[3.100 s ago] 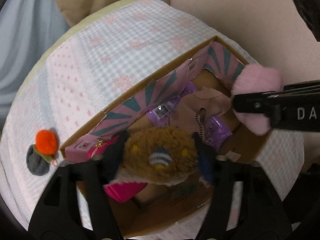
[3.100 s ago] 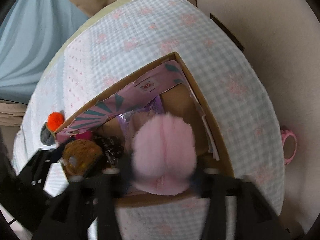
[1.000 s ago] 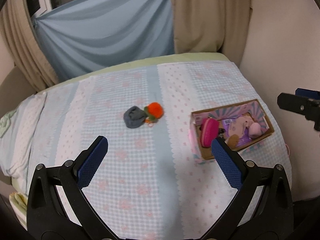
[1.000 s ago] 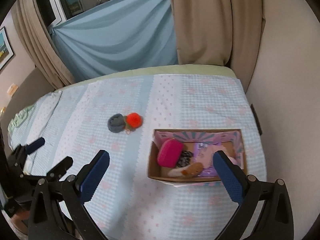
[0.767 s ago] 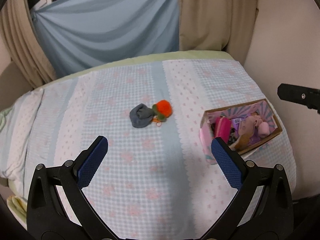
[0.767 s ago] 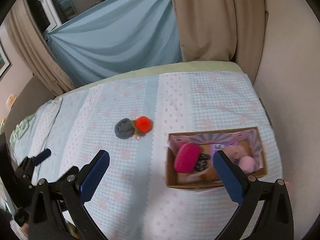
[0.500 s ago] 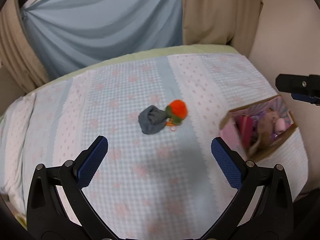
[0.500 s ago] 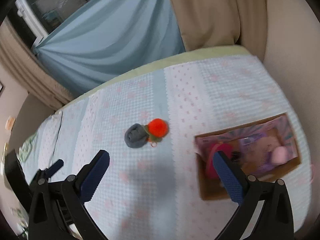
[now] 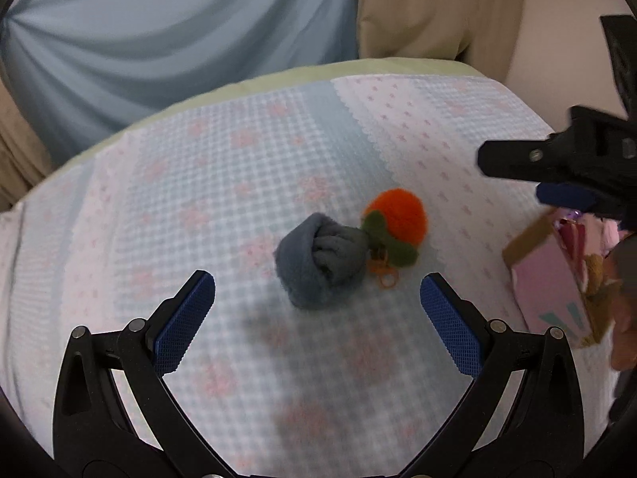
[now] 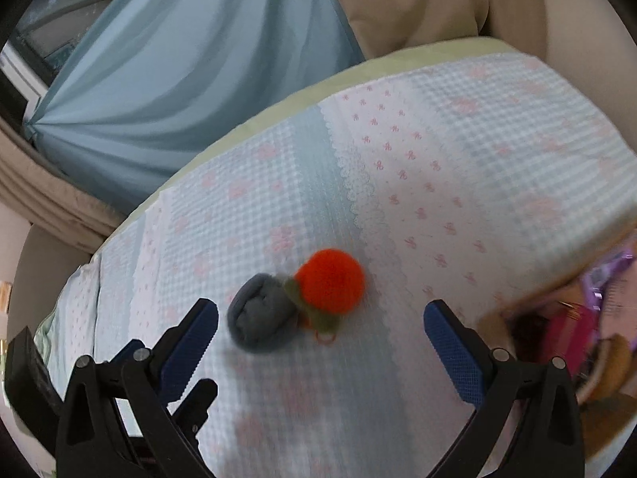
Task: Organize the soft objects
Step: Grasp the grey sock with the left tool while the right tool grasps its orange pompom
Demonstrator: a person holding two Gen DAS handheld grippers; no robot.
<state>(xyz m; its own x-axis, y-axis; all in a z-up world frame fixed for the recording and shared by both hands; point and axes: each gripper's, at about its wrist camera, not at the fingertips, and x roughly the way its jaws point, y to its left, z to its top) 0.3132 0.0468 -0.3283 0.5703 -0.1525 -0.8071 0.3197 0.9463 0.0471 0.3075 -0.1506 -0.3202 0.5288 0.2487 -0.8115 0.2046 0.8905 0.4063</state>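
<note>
A rolled grey sock [image 9: 320, 265] lies on the checked bedspread beside an orange pompom with green leaves [image 9: 396, 218]; they touch. My left gripper [image 9: 316, 306] is open and empty, its jaws wide either side of the sock, just short of it. My right gripper [image 10: 320, 330] is open and empty, above the sock [image 10: 260, 318] and the pompom [image 10: 330, 281]. The right gripper also shows at the right of the left wrist view [image 9: 557, 163]. The cardboard box [image 9: 553, 275] with pink and brown soft toys sits at the right edge.
The bedspread [image 9: 239, 159] covers a bed with a pale green edge. A blue curtain [image 9: 167, 32] and a beige curtain [image 9: 438, 8] hang behind it. A cream wall [image 9: 557, 40] is at the right. The box is blurred in the right wrist view [image 10: 589, 318].
Both grippers left the plush toys in the box, opened and pulled back. They have since moved left and down toward the sock and pompom, which now look much larger.
</note>
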